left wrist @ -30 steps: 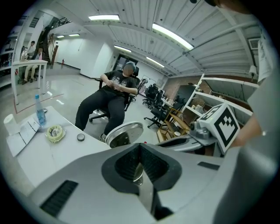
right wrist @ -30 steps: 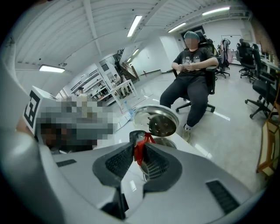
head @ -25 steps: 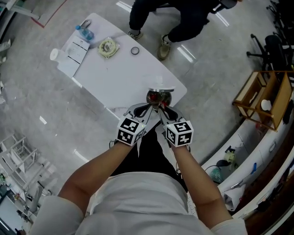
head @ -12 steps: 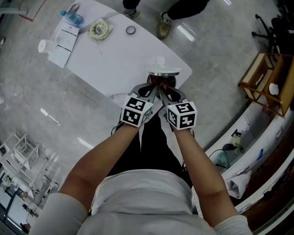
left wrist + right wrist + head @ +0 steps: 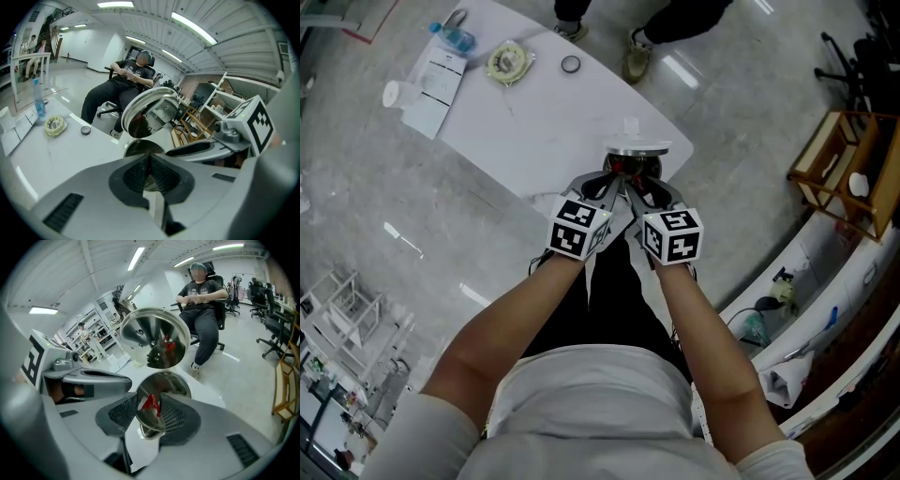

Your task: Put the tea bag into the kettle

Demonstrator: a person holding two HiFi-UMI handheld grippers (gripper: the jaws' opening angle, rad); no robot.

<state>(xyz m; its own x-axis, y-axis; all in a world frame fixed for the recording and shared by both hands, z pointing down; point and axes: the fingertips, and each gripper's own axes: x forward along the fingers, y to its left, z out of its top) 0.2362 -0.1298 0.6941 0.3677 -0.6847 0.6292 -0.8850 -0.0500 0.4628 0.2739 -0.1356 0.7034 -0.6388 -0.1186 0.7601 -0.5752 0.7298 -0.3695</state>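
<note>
A steel kettle (image 5: 623, 165) stands at the near edge of the white table (image 5: 534, 131) with its lid (image 5: 158, 336) tipped up and its mouth (image 5: 174, 381) open. Both grippers meet just above the mouth. My right gripper (image 5: 150, 412) has just been opening its jaws. A red tea bag (image 5: 151, 402) hangs loose between them, over the mouth, and the pads (image 5: 177, 416) do not press on it. My left gripper (image 5: 149, 165) is beside it with its jaws shut together and nothing visible between the pads. The right gripper (image 5: 197, 149) also appears in the left gripper view.
At the table's far end lie a tape roll (image 5: 508, 64), a small ring (image 5: 571, 64), papers (image 5: 433, 80) and a water bottle (image 5: 450, 38). Beyond the table a person (image 5: 202, 301) sits in a chair. A wooden shelf (image 5: 844, 178) stands to the right.
Both grippers have sunk closer to the kettle's mouth since the earliest frame. Over the last half second they have stayed in place.
</note>
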